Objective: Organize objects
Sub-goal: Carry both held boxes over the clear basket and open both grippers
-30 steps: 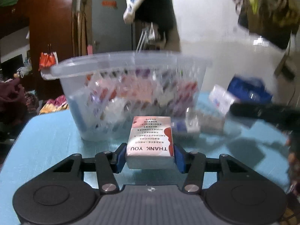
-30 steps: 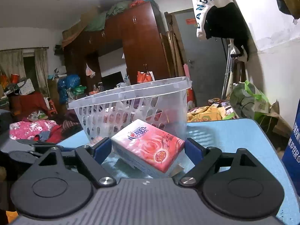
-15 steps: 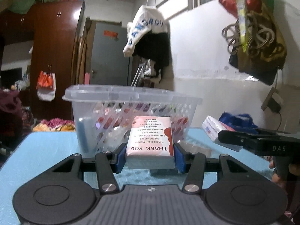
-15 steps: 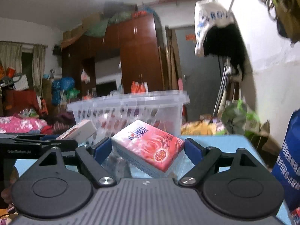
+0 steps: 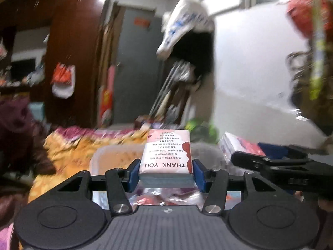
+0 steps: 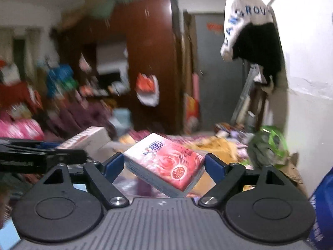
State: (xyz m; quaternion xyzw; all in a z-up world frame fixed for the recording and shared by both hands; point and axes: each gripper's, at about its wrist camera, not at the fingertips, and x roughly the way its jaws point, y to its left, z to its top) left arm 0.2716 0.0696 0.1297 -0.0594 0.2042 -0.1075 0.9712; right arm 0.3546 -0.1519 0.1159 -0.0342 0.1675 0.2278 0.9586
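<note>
My left gripper (image 5: 165,171) is shut on a white and red tissue pack printed THANK YOU (image 5: 166,155), held level above the clear plastic basket (image 5: 97,162), whose rim shows just below it. My right gripper (image 6: 164,164) is shut on a red tissue pack (image 6: 164,162), held skewed between the blue pads. Each view catches the other gripper at its side: the right gripper (image 5: 276,166) with its pack (image 5: 237,145), and the left gripper (image 6: 37,158) with its pack (image 6: 87,137). Red wrapped items lie in the basket under the left gripper.
A dark wooden wardrobe (image 6: 149,62) and a grey door (image 5: 137,62) stand behind. A white and black garment (image 6: 249,25) hangs on the white wall at the right. Cluttered bedding and a green bag (image 6: 268,145) lie beyond the table. Both views are motion blurred.
Both grippers have risen with their packs, from facing the basket's side wall to above its rim. The table surface has dropped out of sight.
</note>
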